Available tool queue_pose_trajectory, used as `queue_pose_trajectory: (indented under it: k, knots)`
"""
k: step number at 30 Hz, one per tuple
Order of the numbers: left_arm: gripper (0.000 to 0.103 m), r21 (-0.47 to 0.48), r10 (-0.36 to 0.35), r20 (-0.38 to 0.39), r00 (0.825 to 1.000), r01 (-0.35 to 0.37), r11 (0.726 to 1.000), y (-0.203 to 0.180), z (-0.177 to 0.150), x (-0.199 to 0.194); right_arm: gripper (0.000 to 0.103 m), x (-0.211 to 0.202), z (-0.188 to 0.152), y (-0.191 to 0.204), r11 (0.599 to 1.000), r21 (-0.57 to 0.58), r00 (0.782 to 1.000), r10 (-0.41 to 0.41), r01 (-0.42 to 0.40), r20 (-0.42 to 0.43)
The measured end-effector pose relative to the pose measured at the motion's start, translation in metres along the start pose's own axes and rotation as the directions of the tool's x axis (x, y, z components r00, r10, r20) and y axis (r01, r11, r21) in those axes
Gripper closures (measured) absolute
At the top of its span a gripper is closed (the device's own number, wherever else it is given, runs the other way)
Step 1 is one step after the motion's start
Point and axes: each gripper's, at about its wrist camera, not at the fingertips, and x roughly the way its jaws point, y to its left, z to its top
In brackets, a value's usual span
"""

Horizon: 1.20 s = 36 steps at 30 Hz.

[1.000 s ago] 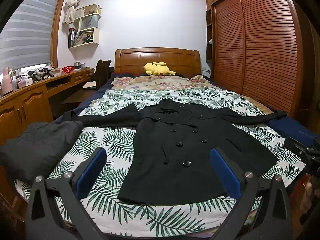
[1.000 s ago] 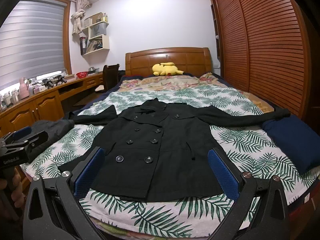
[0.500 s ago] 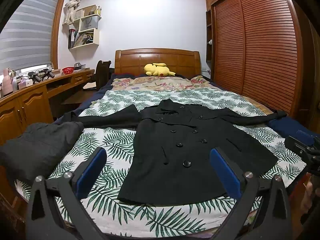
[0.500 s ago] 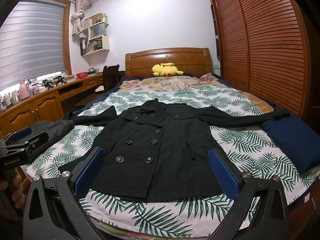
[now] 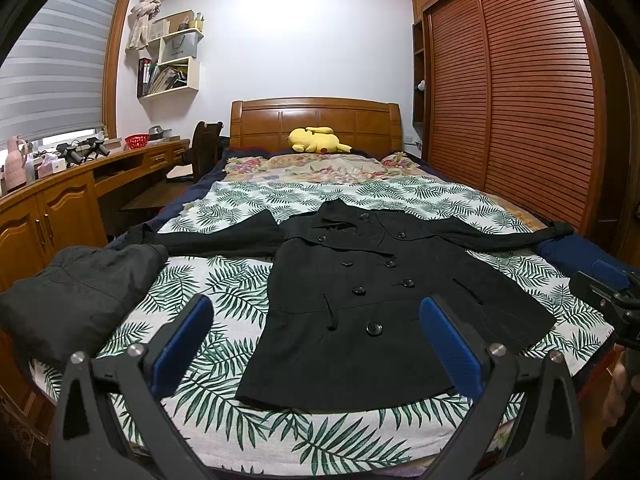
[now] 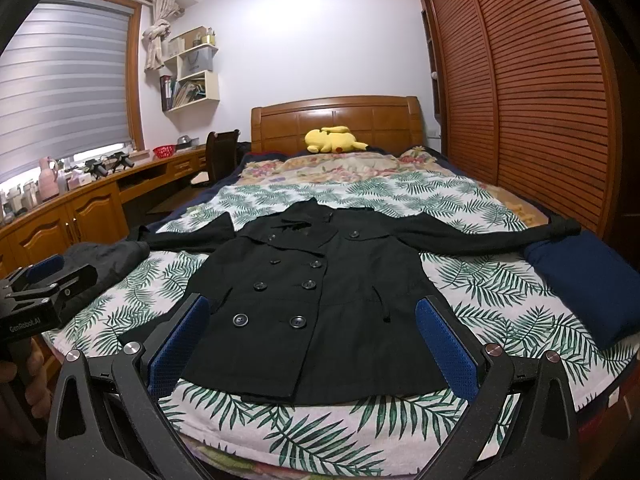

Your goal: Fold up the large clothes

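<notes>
A black double-breasted coat [image 5: 360, 300] lies flat and front up on the leaf-print bed cover [image 5: 224, 292], sleeves spread out to both sides. It also shows in the right wrist view [image 6: 312, 300]. My left gripper [image 5: 316, 340] is open and empty, held above the foot of the bed near the coat's hem. My right gripper [image 6: 308, 340] is open and empty, also over the hem. The left gripper shows at the left edge of the right wrist view [image 6: 44, 296]. The right gripper shows at the right edge of the left wrist view [image 5: 604, 296].
A dark grey folded garment [image 5: 76, 292] lies at the bed's left corner. A navy folded item [image 6: 588, 280] lies at the right edge under the coat's sleeve end. A yellow plush toy [image 5: 316, 140] sits by the headboard. A wooden desk [image 5: 60, 204] runs along the left; slatted wardrobe doors [image 5: 520, 100] stand at the right.
</notes>
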Motion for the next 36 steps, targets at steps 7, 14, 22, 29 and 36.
queue_pose_trajectory:
  k: [7,14,22,29,36]
  knots:
    - [0.000,-0.001,0.000,0.001,1.000,0.000,1.000,0.000,0.000,0.000,0.000,0.000,0.000,0.000,1.000,0.001,1.000,0.001,-0.001,0.000]
    - [0.000,0.002,-0.003,0.005,1.000,0.002,1.000,-0.001,0.002,-0.001,0.000,0.000,0.000,0.001,1.000,0.001,1.000,0.000,0.000,0.001]
    - [0.000,0.001,0.001,0.006,1.000,-0.001,1.000,-0.001,0.001,0.000,0.000,0.000,0.001,-0.001,1.000,0.001,1.000,0.002,-0.002,0.003]
    - [0.000,0.002,0.002,0.008,1.000,-0.002,1.000,-0.001,0.001,0.001,0.000,-0.005,0.007,0.004,1.000,0.001,1.000,0.004,-0.004,0.005]
    - [0.000,0.000,0.004,-0.007,1.000,-0.004,1.000,0.009,-0.003,0.008,0.000,0.005,0.007,0.008,1.000,-0.013,1.000,0.023,-0.023,-0.007]
